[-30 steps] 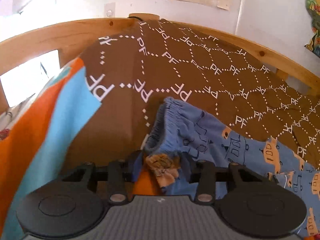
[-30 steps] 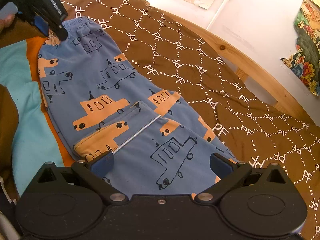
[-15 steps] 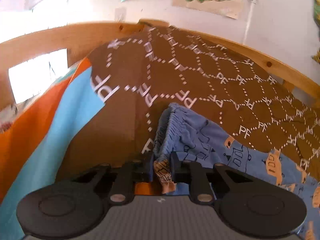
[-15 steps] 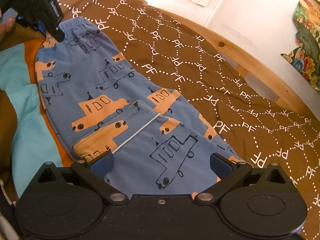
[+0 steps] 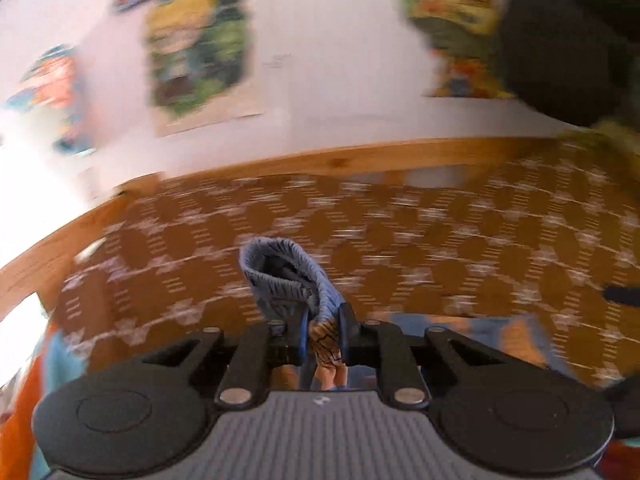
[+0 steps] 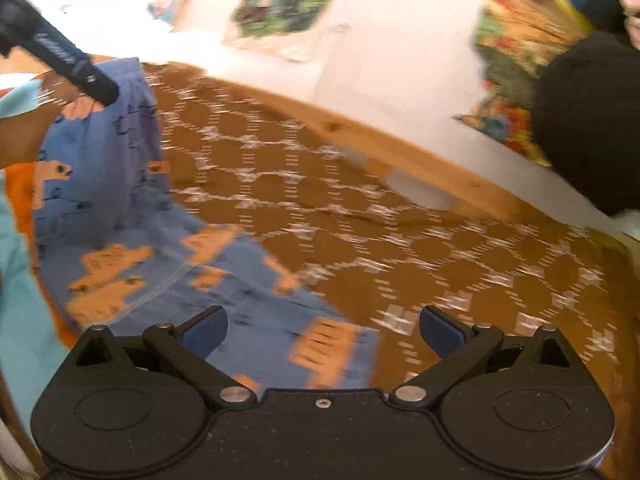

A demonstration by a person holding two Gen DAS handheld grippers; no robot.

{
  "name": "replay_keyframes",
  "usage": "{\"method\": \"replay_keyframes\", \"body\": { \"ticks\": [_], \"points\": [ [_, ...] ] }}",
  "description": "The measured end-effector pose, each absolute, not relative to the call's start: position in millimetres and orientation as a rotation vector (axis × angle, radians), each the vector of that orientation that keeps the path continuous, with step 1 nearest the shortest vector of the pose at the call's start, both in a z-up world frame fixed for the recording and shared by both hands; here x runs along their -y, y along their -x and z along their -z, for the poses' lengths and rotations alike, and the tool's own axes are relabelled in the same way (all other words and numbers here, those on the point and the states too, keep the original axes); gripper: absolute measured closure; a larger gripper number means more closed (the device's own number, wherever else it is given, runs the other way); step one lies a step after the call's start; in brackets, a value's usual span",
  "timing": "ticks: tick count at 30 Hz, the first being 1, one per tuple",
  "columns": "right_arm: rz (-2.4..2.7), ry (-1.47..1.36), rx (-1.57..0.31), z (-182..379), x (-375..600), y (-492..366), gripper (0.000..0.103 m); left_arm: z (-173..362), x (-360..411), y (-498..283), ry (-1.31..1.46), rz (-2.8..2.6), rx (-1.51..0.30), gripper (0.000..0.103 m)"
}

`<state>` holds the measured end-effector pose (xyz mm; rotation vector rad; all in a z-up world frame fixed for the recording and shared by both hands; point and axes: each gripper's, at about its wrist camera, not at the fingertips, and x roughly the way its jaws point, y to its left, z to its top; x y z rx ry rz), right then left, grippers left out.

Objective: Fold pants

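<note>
Blue pants [image 6: 132, 216] with orange vehicle prints lie on a brown patterned bedspread [image 6: 360, 220]. In the left wrist view my left gripper [image 5: 323, 320] is shut on the elastic waistband [image 5: 280, 268], which bunches up above the fingers. The right wrist view shows that same left gripper [image 6: 98, 88] holding the waist end raised at the upper left, so the cloth hangs from it. My right gripper [image 6: 322, 326] stands open over the leg end of the pants, with nothing pinched. Both views are blurred by motion.
A wooden bed frame [image 5: 340, 160] runs along the far side, under a white wall with posters [image 5: 196, 48]. An orange and light blue blanket [image 6: 16, 280] lies at the left. A person in dark clothing [image 6: 588, 120] stands at the right.
My left gripper closed on the waistband, then lifted it and swung to the right. The right gripper rose and shifted too, staying open over the leg end.
</note>
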<state>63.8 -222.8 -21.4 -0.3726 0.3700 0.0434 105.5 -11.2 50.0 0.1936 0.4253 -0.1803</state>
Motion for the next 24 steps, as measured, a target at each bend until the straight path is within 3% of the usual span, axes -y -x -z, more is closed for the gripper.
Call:
{"method": "replay_keyframes", "body": {
  "ticks": [8, 10, 15, 20, 24],
  "points": [
    [0.148, 0.325, -0.409, 21.7, 299.1, -57.6, 0.001, -20.2, 121.1, -104.7, -0.34, 0.479, -0.456, 0.085],
    [0.189, 0.318, -0.427, 24.7, 313.8, -56.5, 0.001, -3.4, 139.2, -108.2, -0.361, 0.545, -0.499, 0.078],
    [0.234, 0.276, -0.467, 30.8, 334.0, -51.8, 0.001, 22.9, 147.4, -98.2, -0.399, 0.636, -0.536, 0.044],
    [0.143, 0.201, -0.472, 20.9, 324.6, -58.2, 0.004, 32.2, 118.2, -82.4, -0.608, 0.648, -0.478, 0.041],
    [-0.109, 0.007, -0.549, 12.9, 308.4, -77.1, 0.013, 45.7, 89.7, -87.3, -0.62, 0.603, -0.539, 0.044]
  ]
}}
